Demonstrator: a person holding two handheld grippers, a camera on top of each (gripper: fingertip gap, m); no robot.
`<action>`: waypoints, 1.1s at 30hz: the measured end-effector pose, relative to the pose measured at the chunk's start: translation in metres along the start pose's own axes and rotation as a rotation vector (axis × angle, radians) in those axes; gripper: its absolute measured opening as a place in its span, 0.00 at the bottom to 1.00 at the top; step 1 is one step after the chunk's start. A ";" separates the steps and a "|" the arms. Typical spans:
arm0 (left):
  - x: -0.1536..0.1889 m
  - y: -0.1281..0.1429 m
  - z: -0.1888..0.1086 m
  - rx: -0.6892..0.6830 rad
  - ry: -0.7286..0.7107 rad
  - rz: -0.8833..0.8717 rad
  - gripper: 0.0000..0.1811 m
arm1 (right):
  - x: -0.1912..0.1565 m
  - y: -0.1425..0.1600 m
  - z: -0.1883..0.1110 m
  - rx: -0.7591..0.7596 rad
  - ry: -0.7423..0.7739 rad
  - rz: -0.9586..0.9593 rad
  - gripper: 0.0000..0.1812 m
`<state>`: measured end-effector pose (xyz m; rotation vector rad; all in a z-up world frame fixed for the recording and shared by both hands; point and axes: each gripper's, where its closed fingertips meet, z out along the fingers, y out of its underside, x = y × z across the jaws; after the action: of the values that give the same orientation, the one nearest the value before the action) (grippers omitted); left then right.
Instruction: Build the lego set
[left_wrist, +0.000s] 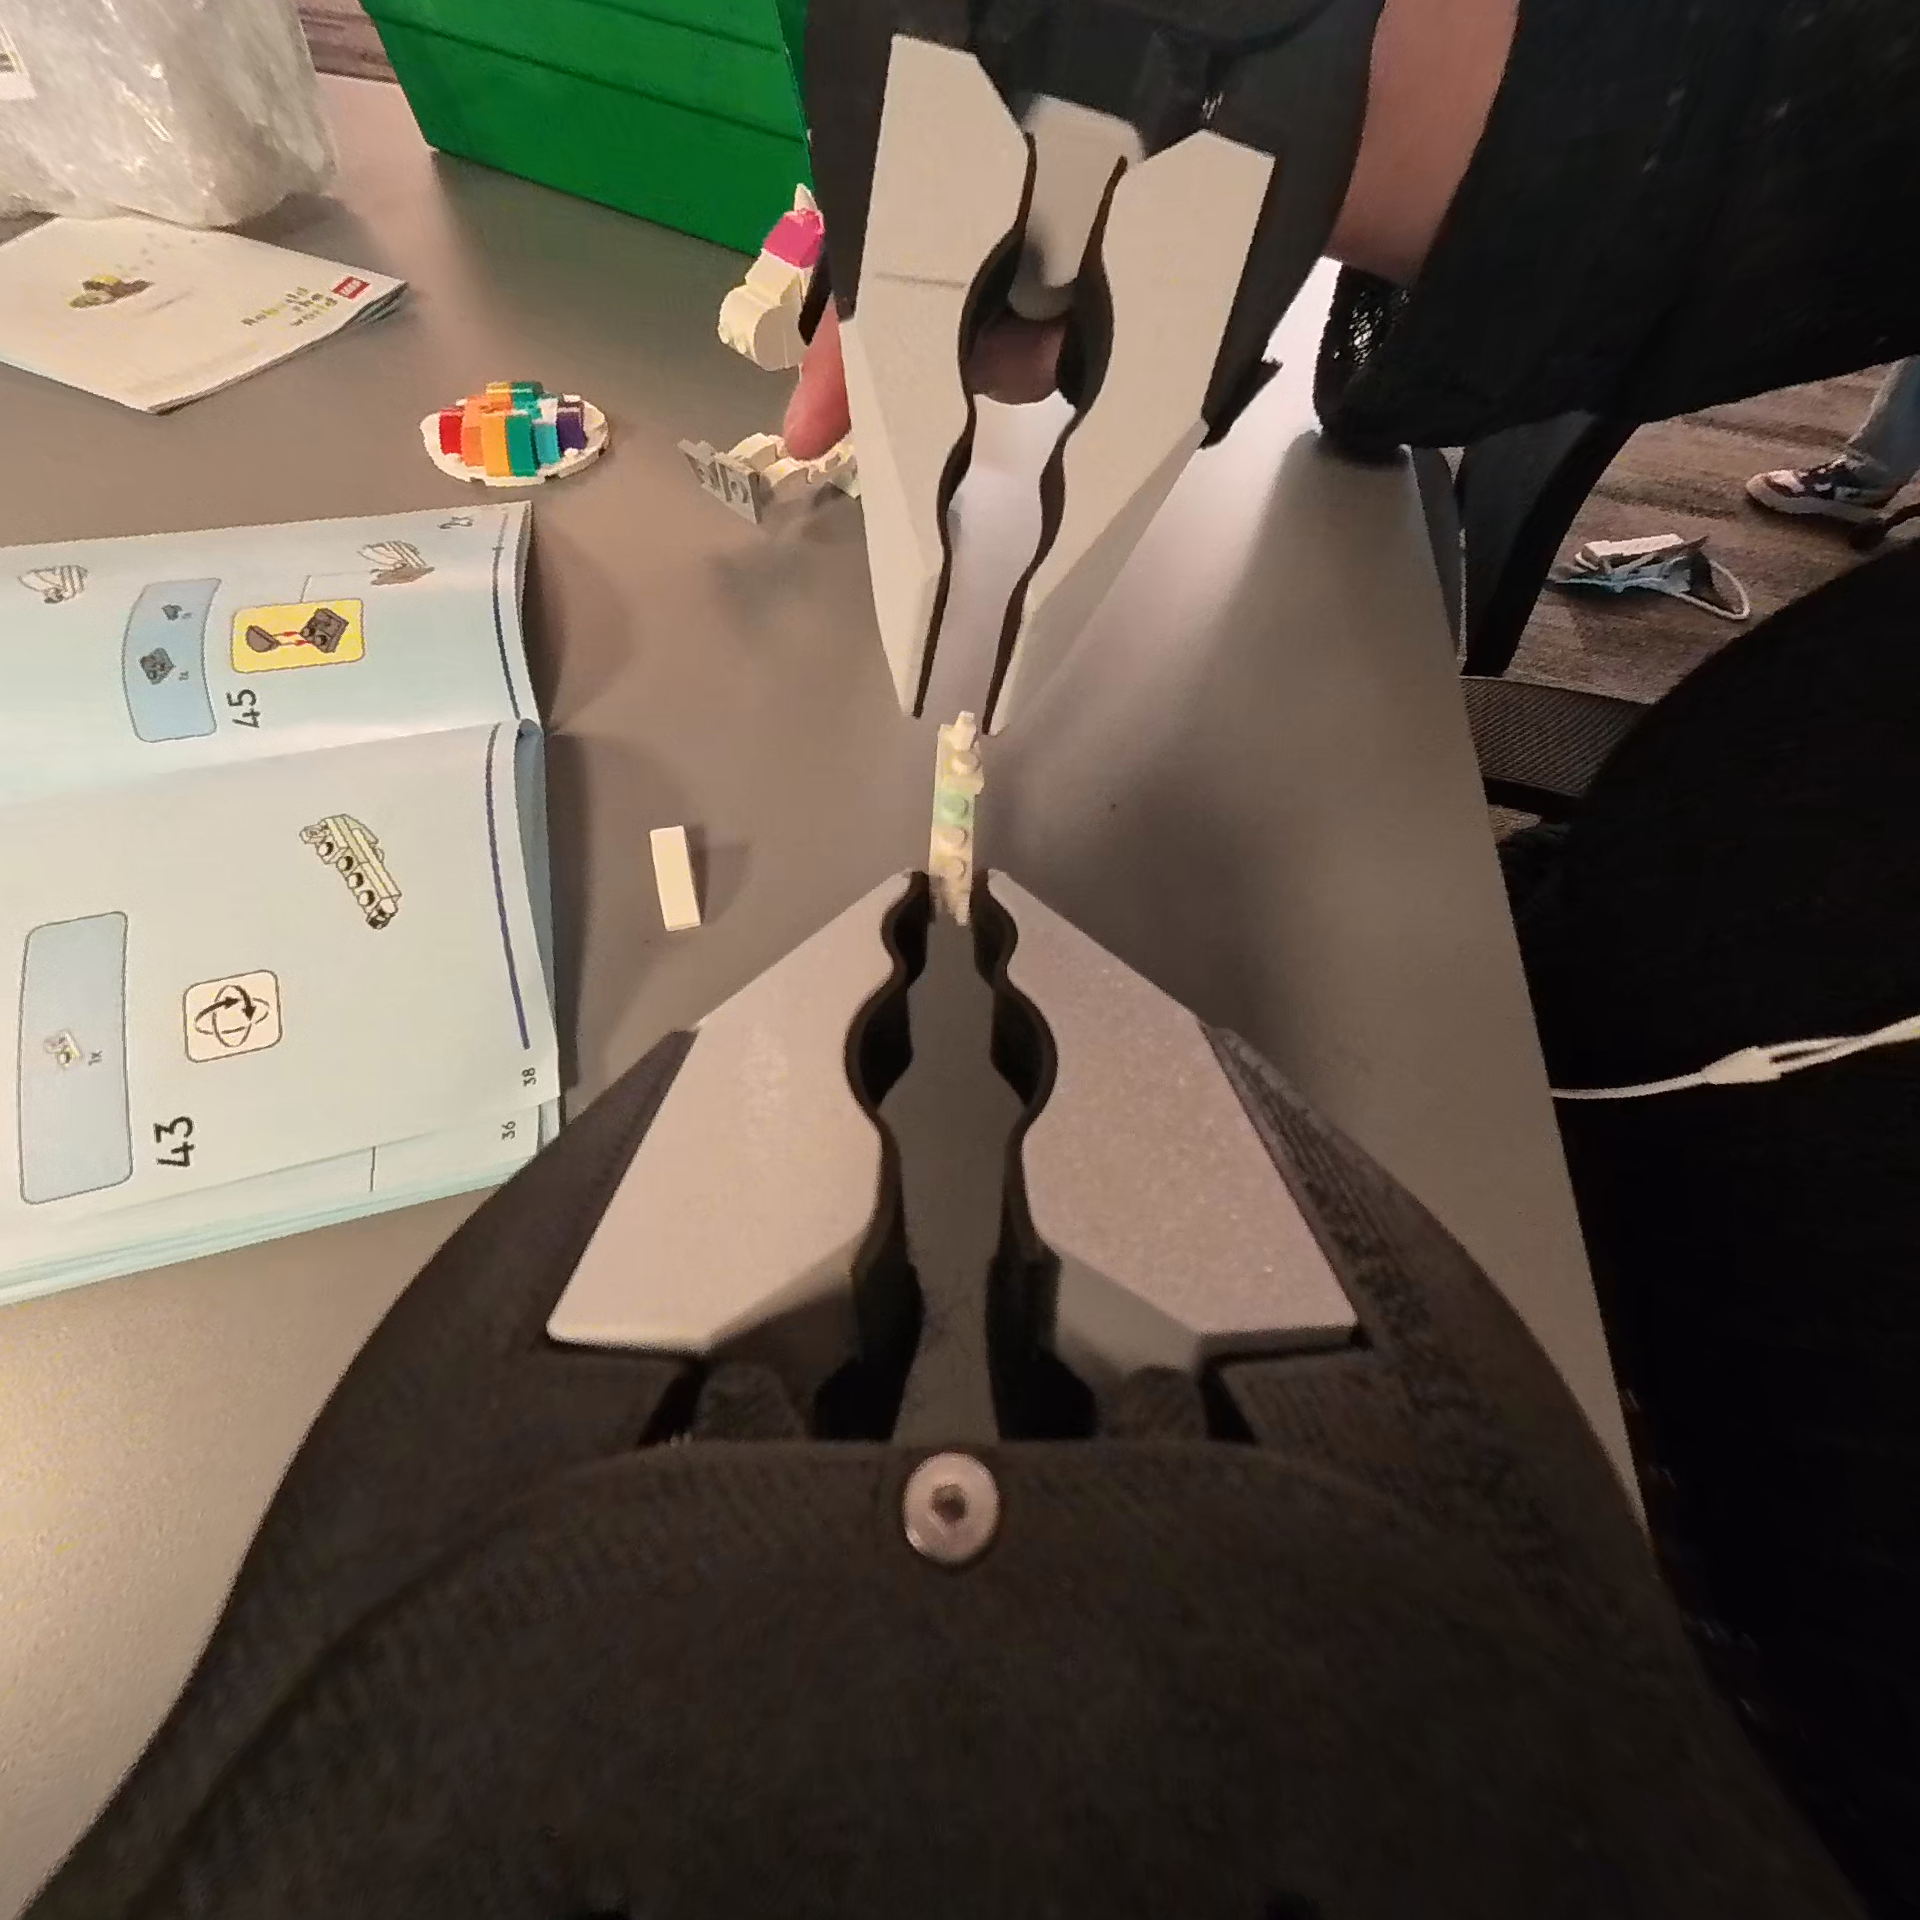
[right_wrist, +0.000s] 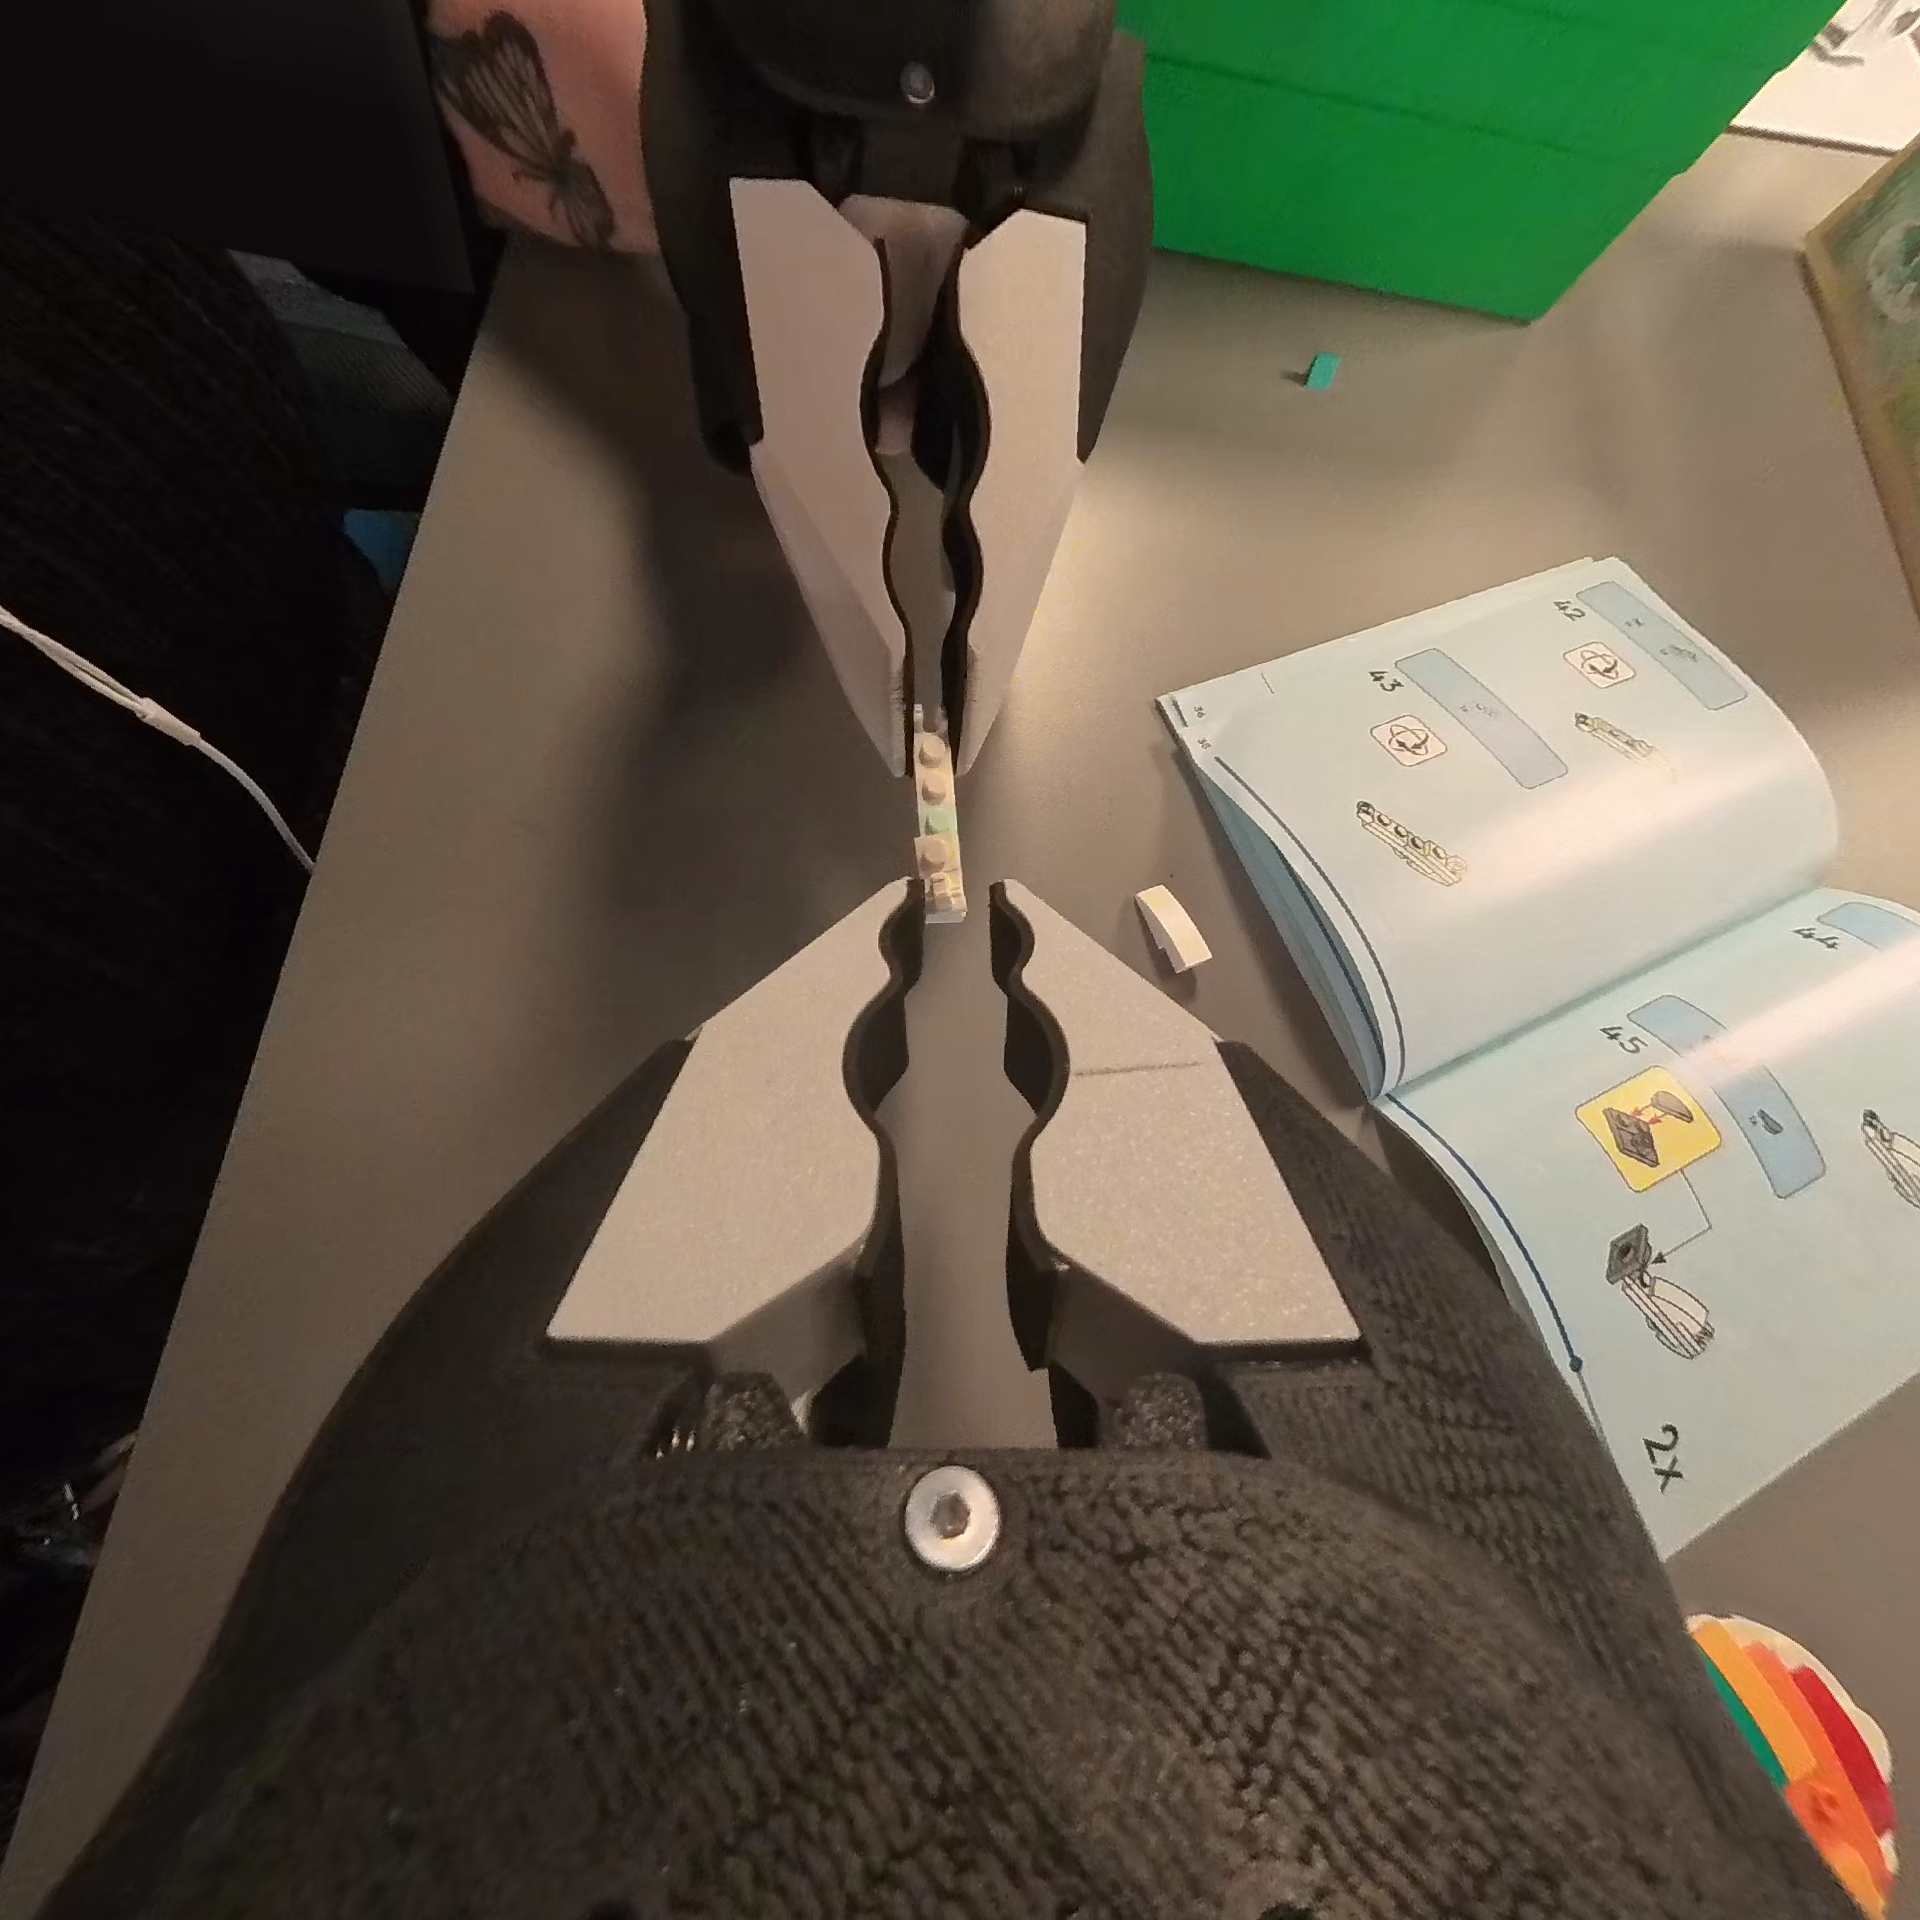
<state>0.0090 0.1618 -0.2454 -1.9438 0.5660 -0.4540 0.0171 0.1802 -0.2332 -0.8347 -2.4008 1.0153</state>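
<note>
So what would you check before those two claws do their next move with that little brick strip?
1. Left gripper clamped on the brick strip: ok.
2. Right gripper closed on the strip's free end: not ok; jaws apart, the end touches one finger only.
3. Strip lined up between both grippers: ok.
4. Loose white piece on the table, clear of both grippers: ok.
5. Instruction booklet open: ok.
6. Strip's bricks fully pressed together: cannot tell.

grey table (left_wrist: 1195, 727) under soft indoor light, dark carpet floor (left_wrist: 1662, 499), black mesh chair (left_wrist: 1538, 727) alongside
</note>
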 end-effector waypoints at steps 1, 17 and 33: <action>-0.001 0.000 0.000 -0.003 -0.006 -0.002 0.04 | 0.000 0.000 0.000 -0.002 0.001 -0.001 0.06; -0.022 0.000 -0.005 0.027 -0.072 -0.156 0.04 | 0.018 -0.013 0.019 -0.097 0.649 -0.809 0.24; -0.025 -0.003 -0.008 0.058 -0.056 -0.216 0.04 | 0.046 -0.008 0.038 -0.301 0.911 -1.119 0.08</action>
<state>-0.0153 0.1709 -0.2408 -1.9639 0.3048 -0.5437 -0.0413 0.1869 -0.2467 0.0884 -1.7157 -0.1716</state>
